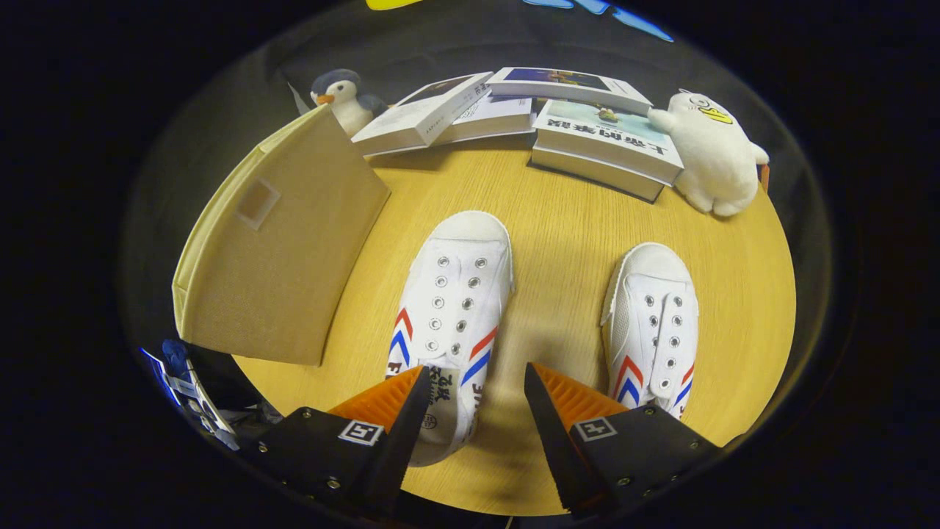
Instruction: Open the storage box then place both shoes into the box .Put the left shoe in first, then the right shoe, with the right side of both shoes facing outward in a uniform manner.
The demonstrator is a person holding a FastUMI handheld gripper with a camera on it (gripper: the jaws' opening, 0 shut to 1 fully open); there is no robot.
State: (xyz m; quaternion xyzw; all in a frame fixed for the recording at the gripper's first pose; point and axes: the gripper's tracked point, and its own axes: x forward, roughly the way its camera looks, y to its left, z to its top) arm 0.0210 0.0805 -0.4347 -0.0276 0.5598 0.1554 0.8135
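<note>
hand-held gripper (476, 378) open, finger hiding shoe (452, 308) heel

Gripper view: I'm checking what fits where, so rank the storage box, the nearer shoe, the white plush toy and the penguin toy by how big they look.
1. Storage box.
2. Nearer shoe, partly behind a finger, so nearness enlarges it.
3. White plush toy.
4. Penguin toy, farthest away and partly hidden by the box.
The gripper is open.
</note>
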